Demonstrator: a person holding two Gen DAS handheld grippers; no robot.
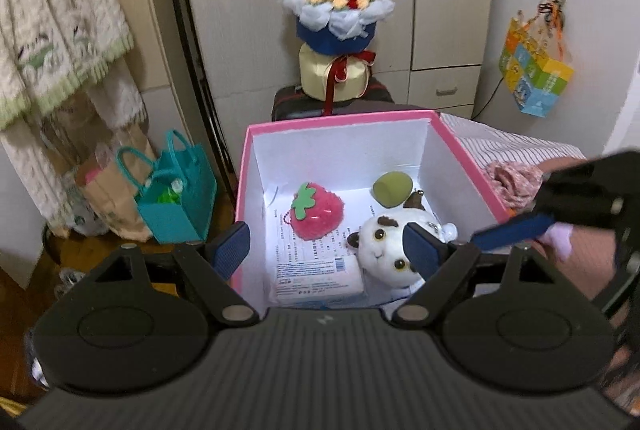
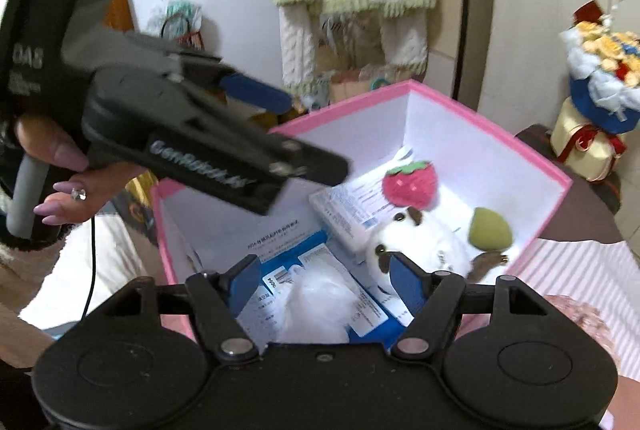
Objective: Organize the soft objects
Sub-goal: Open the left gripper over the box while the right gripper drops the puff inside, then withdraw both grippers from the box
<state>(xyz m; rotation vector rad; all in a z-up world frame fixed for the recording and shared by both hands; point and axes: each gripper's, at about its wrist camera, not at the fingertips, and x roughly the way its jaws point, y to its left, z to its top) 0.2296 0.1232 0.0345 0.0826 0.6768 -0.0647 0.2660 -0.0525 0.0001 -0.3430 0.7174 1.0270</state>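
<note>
Both grippers hang over the pink box (image 1: 464, 166). The left gripper (image 1: 328, 250) has its fingers spread wide with nothing in them. The right gripper (image 2: 326, 282) has its fingers apart too, over a fluffy white puff (image 2: 316, 304) that they do not squeeze. In the box lie a strawberry toy (image 1: 318, 208), a white plush cat (image 1: 384, 250), a green sponge (image 1: 392, 186) and a packet (image 1: 316, 276). The two grippers are close together and could bump. More soft cloth (image 1: 512, 178) waits on the bed, right of the box; reaching for it could knock the box wall.
</note>
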